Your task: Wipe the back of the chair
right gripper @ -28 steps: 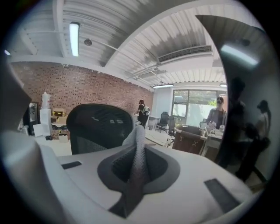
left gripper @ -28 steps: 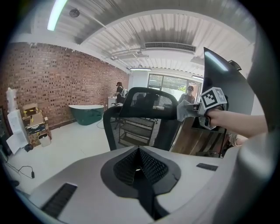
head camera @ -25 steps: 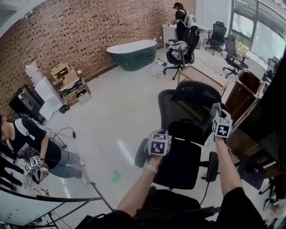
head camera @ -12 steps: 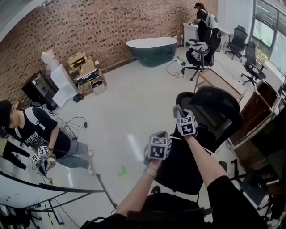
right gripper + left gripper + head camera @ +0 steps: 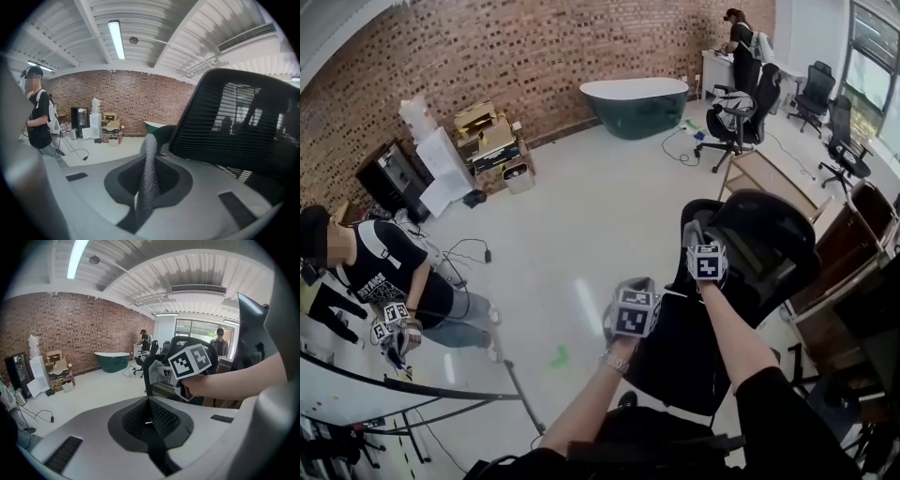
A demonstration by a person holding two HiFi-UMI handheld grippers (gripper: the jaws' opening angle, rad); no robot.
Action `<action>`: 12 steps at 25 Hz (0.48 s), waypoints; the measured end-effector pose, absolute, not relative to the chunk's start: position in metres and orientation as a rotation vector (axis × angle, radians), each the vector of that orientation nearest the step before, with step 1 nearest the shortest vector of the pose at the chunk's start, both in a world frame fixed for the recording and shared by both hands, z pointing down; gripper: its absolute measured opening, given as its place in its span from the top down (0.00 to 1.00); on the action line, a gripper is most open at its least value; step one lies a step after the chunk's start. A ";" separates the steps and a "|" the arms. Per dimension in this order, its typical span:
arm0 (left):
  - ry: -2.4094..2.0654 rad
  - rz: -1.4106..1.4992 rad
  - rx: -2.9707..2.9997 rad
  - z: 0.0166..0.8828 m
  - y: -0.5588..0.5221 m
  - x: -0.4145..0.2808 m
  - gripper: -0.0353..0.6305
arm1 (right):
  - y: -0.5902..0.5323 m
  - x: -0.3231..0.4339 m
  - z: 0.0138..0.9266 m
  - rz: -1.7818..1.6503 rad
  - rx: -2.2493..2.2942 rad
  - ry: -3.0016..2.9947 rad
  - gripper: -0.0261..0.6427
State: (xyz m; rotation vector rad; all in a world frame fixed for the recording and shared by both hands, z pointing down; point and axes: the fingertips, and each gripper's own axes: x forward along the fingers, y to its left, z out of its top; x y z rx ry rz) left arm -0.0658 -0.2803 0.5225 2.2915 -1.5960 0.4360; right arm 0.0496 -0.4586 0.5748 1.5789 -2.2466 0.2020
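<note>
Our right gripper (image 5: 694, 234), clenched on the cloth (image 5: 149, 173), has swept left across the chair back (image 5: 773, 246). That likely finishes one pass. The left gripper (image 5: 151, 425) stays pinched together, seemingly empty.

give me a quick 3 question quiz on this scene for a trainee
1. Multiple choice: what is the right gripper shut on?
A. a sponge
B. a cloth
C. a brush

2. True or false: the left gripper also holds a cloth.

3. Fill in: the chair next to the right gripper is ___ in colour.

Key: 1 B; 2 false, its jaws are together with nothing between them; 3 black.
</note>
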 end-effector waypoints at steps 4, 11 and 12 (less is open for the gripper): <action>-1.584 0.448 2.311 0.520 -0.282 -0.061 0.96 | -0.463 0.087 0.592 0.231 1.643 -2.157 0.92; -1.541 0.457 2.336 0.523 -0.281 -0.048 0.96 | -0.452 0.153 0.584 0.260 1.786 -2.096 0.92; -1.531 0.457 2.342 0.523 -0.281 -0.045 0.96 | -0.450 0.163 0.584 0.264 1.803 -2.080 0.92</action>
